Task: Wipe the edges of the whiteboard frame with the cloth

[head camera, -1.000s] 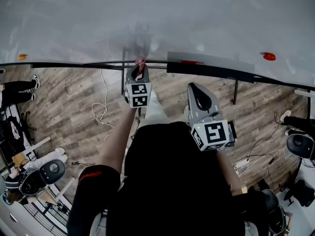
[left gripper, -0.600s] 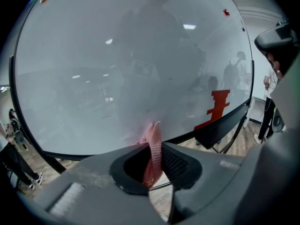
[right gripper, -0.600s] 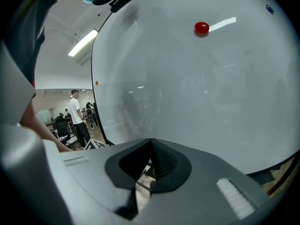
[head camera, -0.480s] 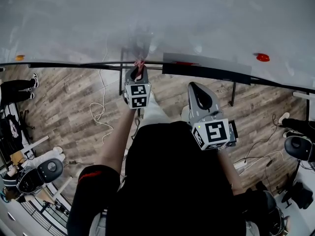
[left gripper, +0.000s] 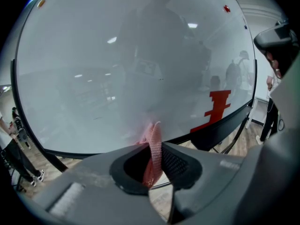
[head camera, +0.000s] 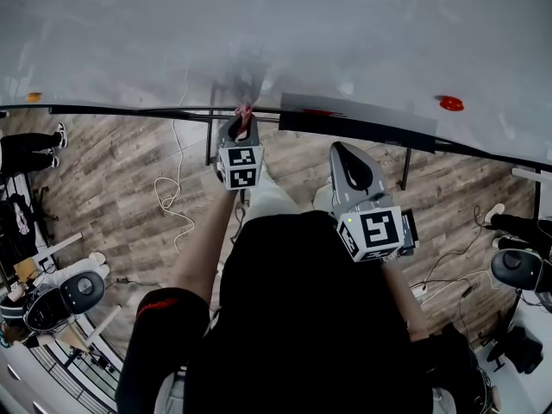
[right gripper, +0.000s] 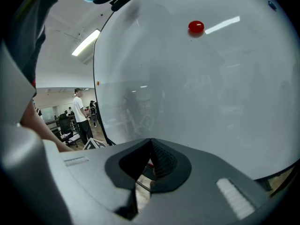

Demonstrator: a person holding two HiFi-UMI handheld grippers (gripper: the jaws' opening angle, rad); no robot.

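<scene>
Pink cloth (left gripper: 153, 134) inside left tool (head camera: 243, 122)

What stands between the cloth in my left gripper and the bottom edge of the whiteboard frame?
Nothing visible. The left gripper holds the cloth right at the frame's bottom edge; the tray lies further right along it.

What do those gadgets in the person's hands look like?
Both are grey plastic tongs, the left tongs and right tongs, with black ribbed pads inside the tips. Each carries a white cube printed with black square patterns. The person wears a black short-sleeved top, red mark on its left sleeve.
</scene>
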